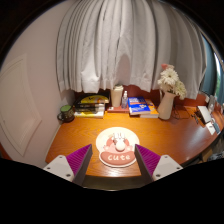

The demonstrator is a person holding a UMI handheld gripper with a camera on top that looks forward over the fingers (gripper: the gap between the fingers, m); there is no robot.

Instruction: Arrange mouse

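We hold the gripper (113,163) with its fingers spread apart and empty. We see a round pink mouse pad (117,146) just ahead of them. No mouse is discernible; we first scan the wooden desk (170,135) before descending.

mouse pad (117,147) on desk (190,140), books (92,103) behind left, vase (167,98) behind right

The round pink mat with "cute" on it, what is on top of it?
Nothing rests on the round pink "cute" mat, only its printed picture and word. It lies on the wooden desk between the open fingers. Whatever is underneath is covered.
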